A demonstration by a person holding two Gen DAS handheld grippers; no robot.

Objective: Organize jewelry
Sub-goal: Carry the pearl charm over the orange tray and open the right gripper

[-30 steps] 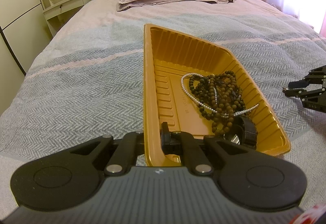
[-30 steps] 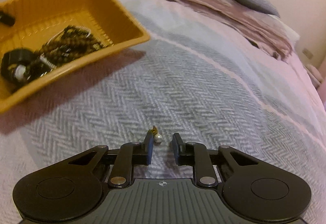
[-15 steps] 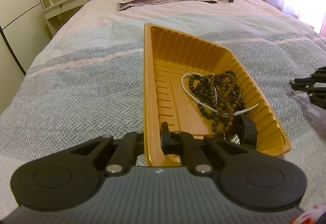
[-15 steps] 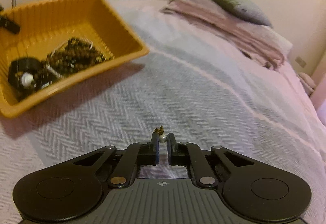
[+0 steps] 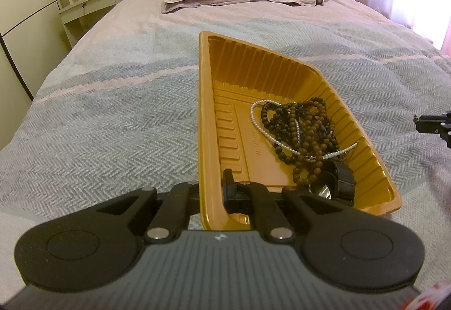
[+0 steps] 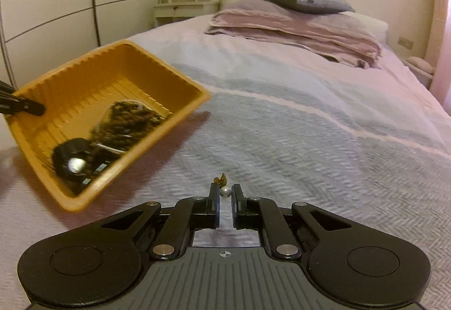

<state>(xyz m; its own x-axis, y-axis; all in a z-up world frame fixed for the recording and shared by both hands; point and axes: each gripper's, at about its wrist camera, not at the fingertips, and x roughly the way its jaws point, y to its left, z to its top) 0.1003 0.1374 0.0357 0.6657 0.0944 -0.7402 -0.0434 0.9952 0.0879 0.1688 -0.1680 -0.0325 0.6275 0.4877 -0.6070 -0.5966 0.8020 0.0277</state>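
Right gripper (image 6: 225, 193): I have its fingers narrowed onto the pearl earring (image 6: 224, 190), lifted above the bedspread (image 6: 296, 140).
Left gripper (image 5: 210, 191): clamped on the tray (image 5: 203, 112) wall.
Tray from earring: ten o'clock, near.

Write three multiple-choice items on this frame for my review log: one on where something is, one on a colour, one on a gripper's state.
1. Where does the dark bead necklace lie?
A. on the pillow
B. in the tray
C. on the blanket

2. What colour is the tray?
A. orange-yellow
B. blue
C. white

3. What is the right gripper doing?
A. wide open, holding nothing
B. clamped on the tray rim
C. closed on a pearl earring

Answers: 1 B, the beads are piled on the tray floor. 2 A, its ribbed walls are orange-yellow. 3 C, the pearl earring sits between the fingers; the left gripper holds the tray rim.
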